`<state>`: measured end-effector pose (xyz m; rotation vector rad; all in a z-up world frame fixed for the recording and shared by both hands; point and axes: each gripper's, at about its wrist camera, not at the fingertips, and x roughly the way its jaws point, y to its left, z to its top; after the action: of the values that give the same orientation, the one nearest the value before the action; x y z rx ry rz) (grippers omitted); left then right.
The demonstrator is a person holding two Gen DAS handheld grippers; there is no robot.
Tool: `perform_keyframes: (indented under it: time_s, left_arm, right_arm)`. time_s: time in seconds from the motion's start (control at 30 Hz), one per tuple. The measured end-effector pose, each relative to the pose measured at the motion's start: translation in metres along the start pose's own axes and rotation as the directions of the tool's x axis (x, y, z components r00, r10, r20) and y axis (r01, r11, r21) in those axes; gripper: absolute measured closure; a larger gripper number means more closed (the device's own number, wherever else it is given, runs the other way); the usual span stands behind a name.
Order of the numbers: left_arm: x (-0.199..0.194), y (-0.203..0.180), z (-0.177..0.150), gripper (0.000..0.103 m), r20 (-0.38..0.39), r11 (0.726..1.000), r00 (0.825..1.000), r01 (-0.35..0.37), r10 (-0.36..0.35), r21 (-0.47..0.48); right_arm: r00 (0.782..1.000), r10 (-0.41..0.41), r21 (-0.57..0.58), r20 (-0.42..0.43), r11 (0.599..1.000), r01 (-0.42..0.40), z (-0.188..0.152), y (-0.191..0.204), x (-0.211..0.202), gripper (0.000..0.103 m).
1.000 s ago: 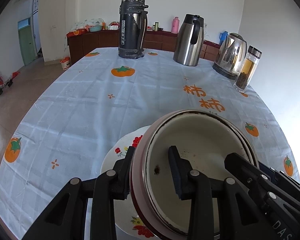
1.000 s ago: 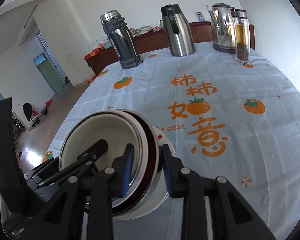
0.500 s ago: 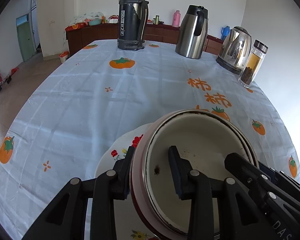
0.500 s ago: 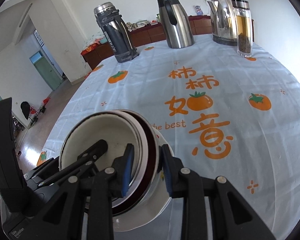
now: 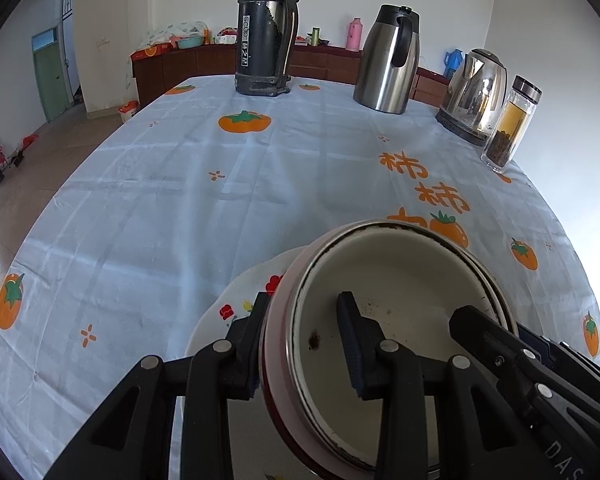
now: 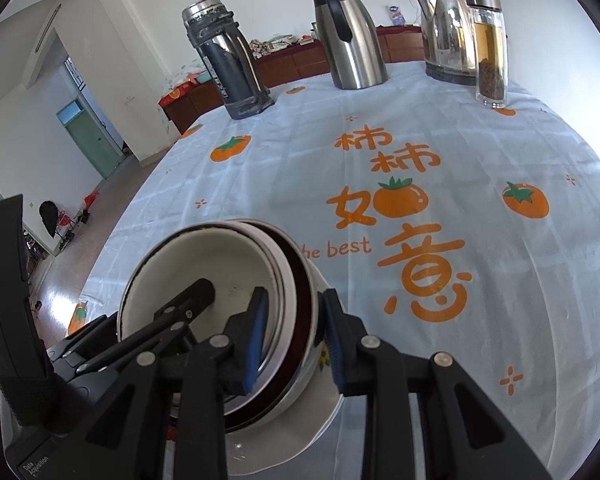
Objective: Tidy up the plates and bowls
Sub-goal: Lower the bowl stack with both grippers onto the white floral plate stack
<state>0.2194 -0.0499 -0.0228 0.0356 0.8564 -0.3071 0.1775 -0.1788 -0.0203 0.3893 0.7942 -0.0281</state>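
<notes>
A stack of nested bowls, white inside with dark red outer walls, is held between both grippers above a white floral plate. My left gripper is shut on the stack's left rim, one finger inside, one outside. My right gripper is shut on the right rim of the bowls the same way. The plate lies on the tablecloth under the stack. I cannot tell whether the stack touches the plate.
A round table with a pale blue persimmon-print cloth. At its far side stand a black thermos, a steel carafe, an electric kettle and a glass tea bottle. A sideboard stands behind.
Both grippers have pulled back toward the near edge with the bowls held; the flasks look farther away, and more of the plate shows to the left of the stack.
</notes>
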Motion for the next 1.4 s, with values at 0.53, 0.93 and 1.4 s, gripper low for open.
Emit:
perform_keyframes:
  time_s: [0.53,0.93,1.4]
  left_arm:
    - [0.0024,0.0023,0.0027,0.066,-0.012,1.0,1.0,0.004,-0.004,-0.008]
    - [-0.0039,0.0043,-0.0045,0.066,-0.025,1.0,1.0,-0.004,0.004,-0.013]
    - [-0.0042,0.0083,-0.0046,0.066,0.0,0.998,0.998,-0.059,0.059,0.005]
  right_arm:
    - [1.0,0.001,-0.001,-0.023,1.0,-0.001,0.0034,0.0007,0.0022,0.075]
    - [0.999,0.002,-0.005,-0.046,1.0,-0.002,-0.0029,0.0028,-0.0015,0.075]
    - [0.998,0.059,-0.028,0.005,0.998,-0.059,-0.0042,0.0063,0.0065,0.075]
